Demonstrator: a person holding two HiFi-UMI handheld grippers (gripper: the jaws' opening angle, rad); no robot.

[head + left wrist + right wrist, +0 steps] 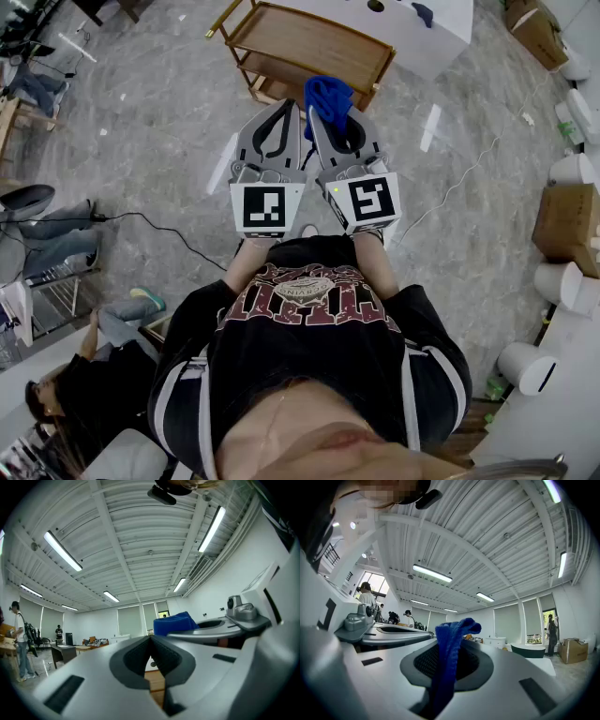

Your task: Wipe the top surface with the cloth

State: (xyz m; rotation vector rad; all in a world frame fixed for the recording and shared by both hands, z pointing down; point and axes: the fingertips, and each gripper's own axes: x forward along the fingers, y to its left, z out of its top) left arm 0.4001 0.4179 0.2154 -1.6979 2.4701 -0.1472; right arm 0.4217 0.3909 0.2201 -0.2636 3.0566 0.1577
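A blue cloth (pixel 327 101) is pinched in my right gripper (pixel 317 109), whose jaws are shut on it; in the right gripper view the cloth (pixel 449 657) stands up between the jaws. My left gripper (pixel 292 101) is beside it, jaws shut with nothing between them, as the left gripper view (pixel 151 645) also shows, with the cloth (pixel 174 623) to its right. Both grippers are held side by side, tilted upward, in front of the person's chest. A wooden two-tier table (pixel 281 37) with a raised rim stands on the floor beyond the grippers.
A white block (pixel 441 28) stands behind the wooden table. Cardboard boxes (pixel 565 225) and white cylinders (pixel 527 367) line the right side. A black cable (pixel 169 230) runs over the grey floor at left, where a seated person (pixel 75 394) and chairs are.
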